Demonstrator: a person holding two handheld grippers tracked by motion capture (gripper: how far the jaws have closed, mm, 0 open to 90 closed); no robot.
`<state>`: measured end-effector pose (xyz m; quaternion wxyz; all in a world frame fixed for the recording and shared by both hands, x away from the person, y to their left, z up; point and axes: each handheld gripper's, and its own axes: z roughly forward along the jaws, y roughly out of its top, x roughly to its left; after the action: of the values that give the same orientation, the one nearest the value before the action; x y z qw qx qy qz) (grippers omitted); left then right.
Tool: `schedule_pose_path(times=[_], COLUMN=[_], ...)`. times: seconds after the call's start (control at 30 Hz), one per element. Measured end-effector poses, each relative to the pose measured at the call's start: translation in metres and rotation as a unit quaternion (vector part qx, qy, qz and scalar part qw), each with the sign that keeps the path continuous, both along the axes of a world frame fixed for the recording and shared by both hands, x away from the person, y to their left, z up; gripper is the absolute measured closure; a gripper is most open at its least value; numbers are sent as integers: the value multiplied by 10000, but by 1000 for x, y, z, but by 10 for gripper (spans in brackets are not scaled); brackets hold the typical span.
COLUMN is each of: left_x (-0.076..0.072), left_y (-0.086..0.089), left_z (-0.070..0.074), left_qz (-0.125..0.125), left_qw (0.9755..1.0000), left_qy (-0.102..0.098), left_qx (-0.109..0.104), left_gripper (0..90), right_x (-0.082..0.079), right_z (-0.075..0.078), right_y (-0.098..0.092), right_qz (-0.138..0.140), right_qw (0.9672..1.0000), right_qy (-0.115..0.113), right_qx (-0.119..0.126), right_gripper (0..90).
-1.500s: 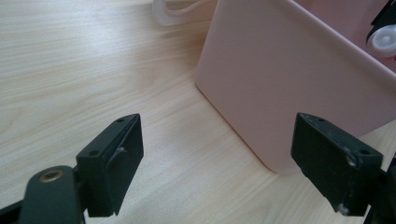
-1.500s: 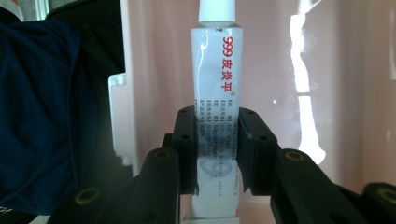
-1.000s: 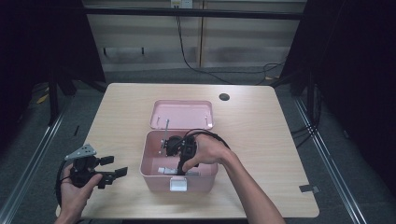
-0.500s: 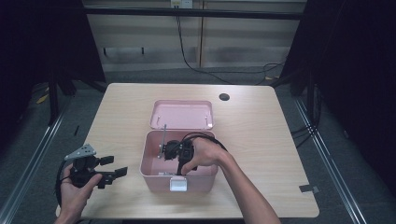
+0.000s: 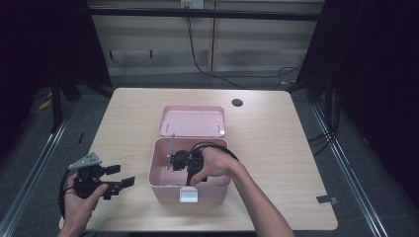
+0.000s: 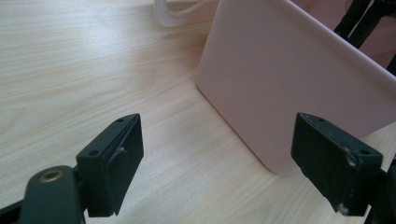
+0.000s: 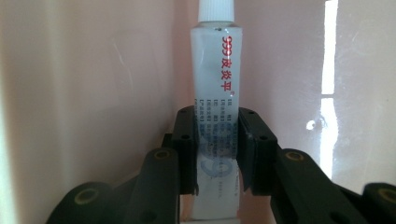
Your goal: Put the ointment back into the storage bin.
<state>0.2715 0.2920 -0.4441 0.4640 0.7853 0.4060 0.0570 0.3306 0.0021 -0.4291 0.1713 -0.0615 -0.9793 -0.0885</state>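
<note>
A pink box [image 5: 163, 183] stands open on the table, its lid [image 5: 192, 121] lying flat behind it. My right gripper [image 5: 184, 161] reaches down inside the box. In the right gripper view its jaws are shut on a white ointment tube [image 7: 217, 84] with red print and a white cap, held against the pink inner wall. My left gripper [image 5: 117, 177] is held above the table's front left, to the left of the box, open with nothing between its fingers [image 6: 114, 165]. The left gripper view shows the box's outer wall [image 6: 289, 88] just ahead.
The wooden table [image 5: 276, 143] has a round cable hole [image 5: 237, 102] at the back. Black cables trail from the right gripper over the box rim. Dark floor and rails surround the table.
The right gripper has sunk deeper into the pink box and shifted slightly left. The left gripper has stayed where it was.
</note>
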Motion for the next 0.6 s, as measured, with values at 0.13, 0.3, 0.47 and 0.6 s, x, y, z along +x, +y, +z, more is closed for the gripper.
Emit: schedule_pose_path(times=[0.13,0.3,0.47,0.6], left_x=[0,0,0,0], left_y=[0,0,0,0], left_z=[0,0,0,0], left_qz=[1,-1,5,4], left_qw=[10000,10000,10000,10000], left_qy=[1,11,11,9], left_qx=[7,3,2,2], left_gripper=[171,171,171,171], right_x=[2,3,4,3], right_z=[-5,-12,-14,-17], right_y=[1,3,5,7], right_qz=[-55,-104,-48,-27], right_qw=[10000,9998,9999,9999], right_qy=[65,107,85,96], right_qx=[-36,-109,-125,-127], right_gripper=[710,710,708,706])
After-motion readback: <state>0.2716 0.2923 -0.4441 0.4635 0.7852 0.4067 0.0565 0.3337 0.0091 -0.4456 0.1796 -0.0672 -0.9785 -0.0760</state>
